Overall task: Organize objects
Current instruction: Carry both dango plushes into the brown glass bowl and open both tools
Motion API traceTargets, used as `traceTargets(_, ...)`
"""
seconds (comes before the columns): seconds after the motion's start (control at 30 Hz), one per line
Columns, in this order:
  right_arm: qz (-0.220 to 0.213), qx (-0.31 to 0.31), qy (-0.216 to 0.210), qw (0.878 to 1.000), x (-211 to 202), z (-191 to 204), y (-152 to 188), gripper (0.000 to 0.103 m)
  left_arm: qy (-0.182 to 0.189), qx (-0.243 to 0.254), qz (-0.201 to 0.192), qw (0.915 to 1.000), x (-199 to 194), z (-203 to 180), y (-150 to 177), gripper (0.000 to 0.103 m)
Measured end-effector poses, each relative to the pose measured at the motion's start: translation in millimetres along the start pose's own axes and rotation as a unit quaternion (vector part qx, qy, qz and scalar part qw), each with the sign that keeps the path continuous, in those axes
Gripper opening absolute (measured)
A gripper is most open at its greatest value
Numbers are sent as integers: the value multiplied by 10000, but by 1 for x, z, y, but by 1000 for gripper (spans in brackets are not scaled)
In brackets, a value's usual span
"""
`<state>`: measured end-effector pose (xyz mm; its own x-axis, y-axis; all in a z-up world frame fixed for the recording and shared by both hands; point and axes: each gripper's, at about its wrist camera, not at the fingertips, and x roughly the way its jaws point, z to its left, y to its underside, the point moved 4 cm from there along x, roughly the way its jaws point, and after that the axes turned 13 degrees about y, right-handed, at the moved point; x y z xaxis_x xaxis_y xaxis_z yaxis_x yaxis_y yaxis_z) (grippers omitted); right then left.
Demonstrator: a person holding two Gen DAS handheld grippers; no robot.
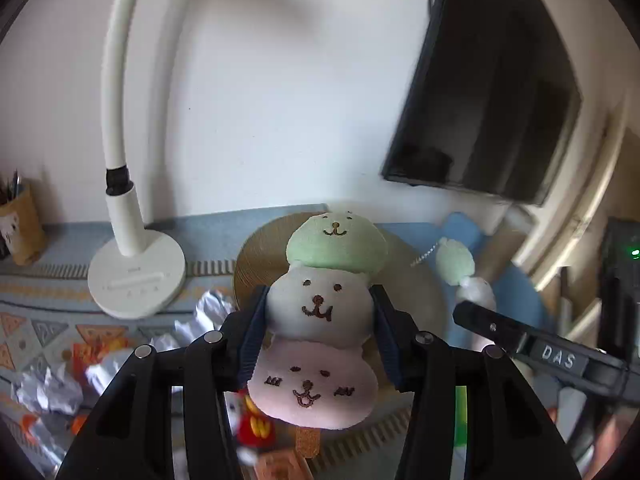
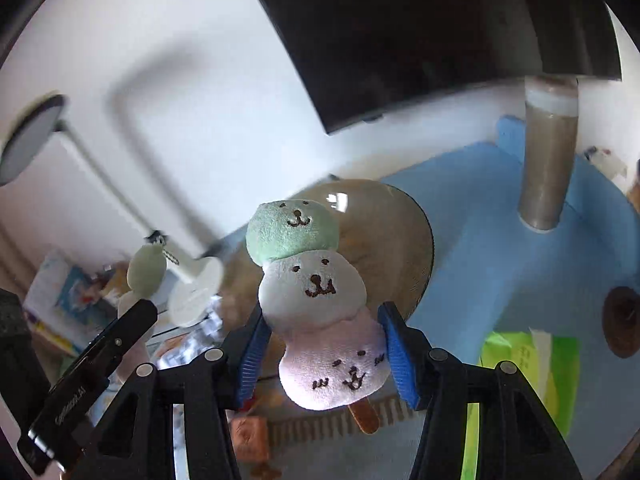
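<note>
Each gripper holds a plush dango toy: three faces stacked, green on top, white in the middle, pink at the bottom, on a brown stick. My left gripper [image 1: 320,320] is shut on one dango plush [image 1: 320,312] at its white and pink balls. My right gripper [image 2: 322,344] is shut on the other dango plush [image 2: 316,300]. Both are held above a round wooden plate [image 1: 412,292], which also shows in the right wrist view [image 2: 392,248]. The other gripper with its plush shows in each view, at the right [image 1: 464,272] and at the left [image 2: 144,268].
A white desk lamp [image 1: 136,276] stands at the left on a patterned cloth, with crumpled foil [image 1: 52,388] and snack wrappers beside it. A black monitor [image 1: 488,92] hangs on the wall. A blue mat [image 2: 500,248] carries a brown cylinder [image 2: 548,152] and a green packet [image 2: 532,364].
</note>
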<state>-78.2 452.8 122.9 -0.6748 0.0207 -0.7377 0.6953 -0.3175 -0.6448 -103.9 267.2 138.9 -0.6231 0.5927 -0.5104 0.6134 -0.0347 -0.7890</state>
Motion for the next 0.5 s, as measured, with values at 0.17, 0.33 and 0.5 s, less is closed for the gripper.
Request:
traceTargets(0.17,35,52,244,9997,41,2,-21,74,251,-362,99,9990,31,15,-9,92)
traceTargets(0.33,115,115,76,9998,40,-12,-13,74,271,-311,98,9991,13,22,-1,92)
traceTargets(0.5,25,-28,-144,9999,10,-5,15,74,-41,49,-166,9998,-52,20,19,92)
